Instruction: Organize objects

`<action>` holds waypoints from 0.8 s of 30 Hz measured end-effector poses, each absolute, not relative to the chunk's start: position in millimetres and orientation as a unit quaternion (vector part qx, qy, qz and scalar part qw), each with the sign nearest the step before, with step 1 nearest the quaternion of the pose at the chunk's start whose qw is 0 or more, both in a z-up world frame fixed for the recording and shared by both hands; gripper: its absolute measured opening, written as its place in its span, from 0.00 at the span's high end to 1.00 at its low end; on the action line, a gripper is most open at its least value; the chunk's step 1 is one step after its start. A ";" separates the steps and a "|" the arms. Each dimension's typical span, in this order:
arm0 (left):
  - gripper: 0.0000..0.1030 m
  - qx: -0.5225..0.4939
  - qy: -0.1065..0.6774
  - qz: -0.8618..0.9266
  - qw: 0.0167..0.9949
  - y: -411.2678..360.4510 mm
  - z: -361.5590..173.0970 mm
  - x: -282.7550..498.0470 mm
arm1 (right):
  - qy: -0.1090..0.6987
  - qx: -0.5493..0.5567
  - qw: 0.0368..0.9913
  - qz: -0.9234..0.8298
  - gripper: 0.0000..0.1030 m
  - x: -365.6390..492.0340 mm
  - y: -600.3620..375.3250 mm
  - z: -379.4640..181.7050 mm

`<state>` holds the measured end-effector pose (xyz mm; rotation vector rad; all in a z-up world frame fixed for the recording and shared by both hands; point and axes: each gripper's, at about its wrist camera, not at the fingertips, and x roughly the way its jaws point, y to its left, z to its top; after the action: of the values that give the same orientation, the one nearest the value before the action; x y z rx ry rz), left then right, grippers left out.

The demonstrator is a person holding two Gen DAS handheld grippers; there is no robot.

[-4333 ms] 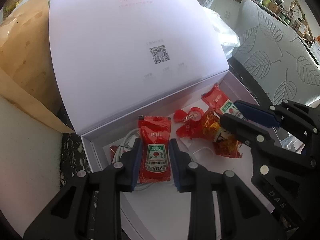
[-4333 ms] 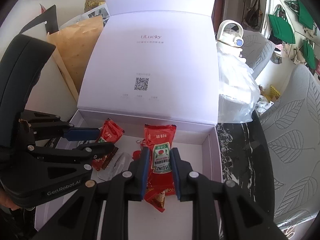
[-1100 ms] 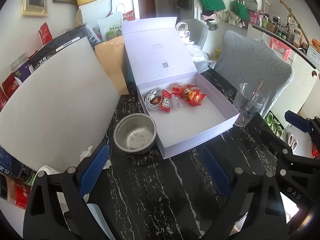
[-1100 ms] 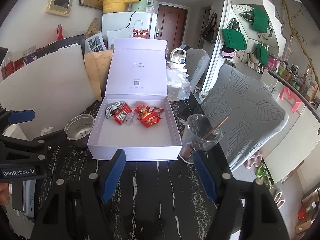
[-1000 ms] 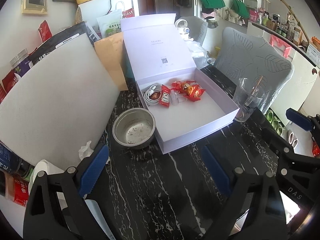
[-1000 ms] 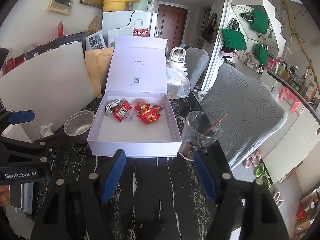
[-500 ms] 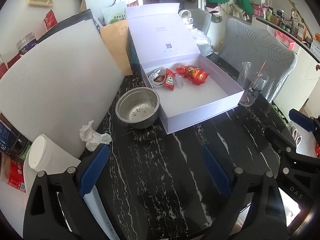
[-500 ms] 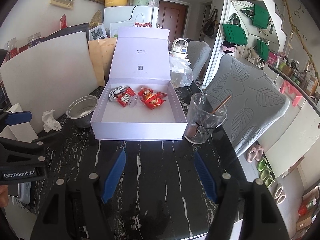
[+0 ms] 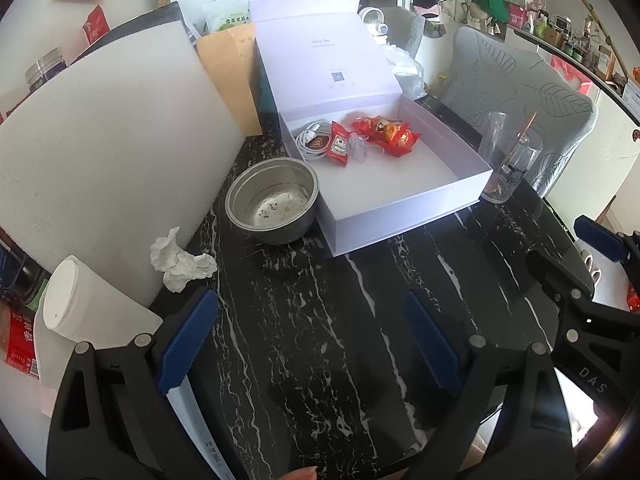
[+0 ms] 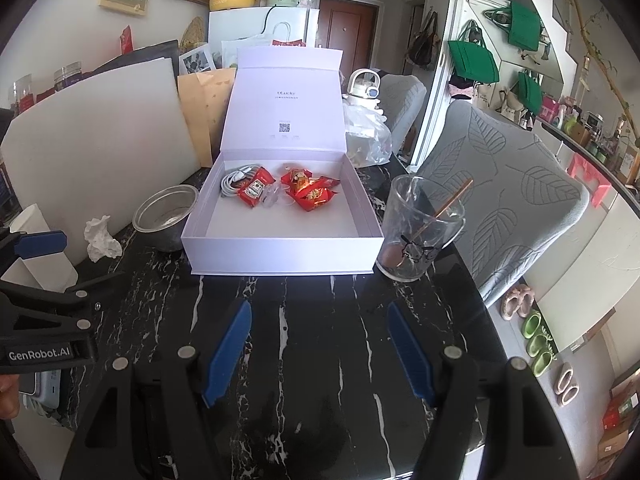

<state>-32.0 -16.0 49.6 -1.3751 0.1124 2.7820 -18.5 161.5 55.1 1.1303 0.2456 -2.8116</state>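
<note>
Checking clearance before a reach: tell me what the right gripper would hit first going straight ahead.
Probably the bare black marble table: the open right gripper points down at it, short of the white box. Depth is uncertain.

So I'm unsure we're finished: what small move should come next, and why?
Probably swing the lid down over the white box: the red packets and cable already lie inside, and both the left gripper and right gripper are open and empty.

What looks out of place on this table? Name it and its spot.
A crumpled tissue lies loose on the black marble table, left of the metal bowl, which holds crumbs. The sachets are piled at the back of the open white box.
</note>
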 end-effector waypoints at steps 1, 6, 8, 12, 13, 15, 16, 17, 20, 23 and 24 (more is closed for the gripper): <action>0.09 -0.442 0.038 0.896 0.020 -15.5 49.7 -32.0 | 0.080 0.371 0.051 -0.924 0.31 -19.0 161.9 54.7; 0.09 -0.443 0.038 0.896 0.023 -14.0 49.7 -33.2 | 0.077 0.375 0.051 -0.922 0.31 -21.8 163.3 53.6; 0.09 -0.443 0.037 0.895 0.023 -14.3 49.6 -33.3 | 0.078 0.376 0.049 -0.922 0.31 -22.9 163.0 52.6; 0.09 -0.443 0.041 0.895 0.023 -13.9 49.4 -33.3 | 0.079 0.378 0.049 -0.921 0.31 -24.5 162.3 50.9; 0.09 -0.443 0.042 0.895 0.023 -13.7 49.1 -33.2 | 0.080 0.379 0.049 -0.921 0.31 -24.8 162.0 50.3; 0.09 -0.443 0.043 0.895 0.024 -13.3 48.8 -32.6 | 0.081 0.381 0.049 -0.920 0.31 -25.3 161.1 48.8; 0.09 -0.444 0.043 0.895 0.024 -13.0 48.7 -32.4 | 0.081 0.382 0.048 -0.919 0.31 -25.4 161.0 48.2; 0.09 -0.444 0.044 0.895 0.024 -12.8 48.5 -32.4 | 0.081 0.383 0.048 -0.919 0.31 -25.7 160.9 47.7; 0.09 -0.445 0.043 0.894 0.023 -12.4 47.8 -31.4 | 0.082 0.385 0.047 -0.918 0.31 -25.8 161.0 46.0; 0.09 -0.448 0.044 0.893 0.022 -11.9 46.3 -31.4 | 0.082 0.387 0.046 -0.917 0.31 -25.9 161.3 44.7; 0.09 -0.450 0.044 0.892 0.022 -11.6 45.7 -31.3 | 0.082 0.387 0.046 -0.917 0.31 -26.0 161.3 44.1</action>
<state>-31.3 -11.6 45.7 -1.3929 0.1359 2.7636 -26.0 161.3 44.1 1.1831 0.2511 -2.8003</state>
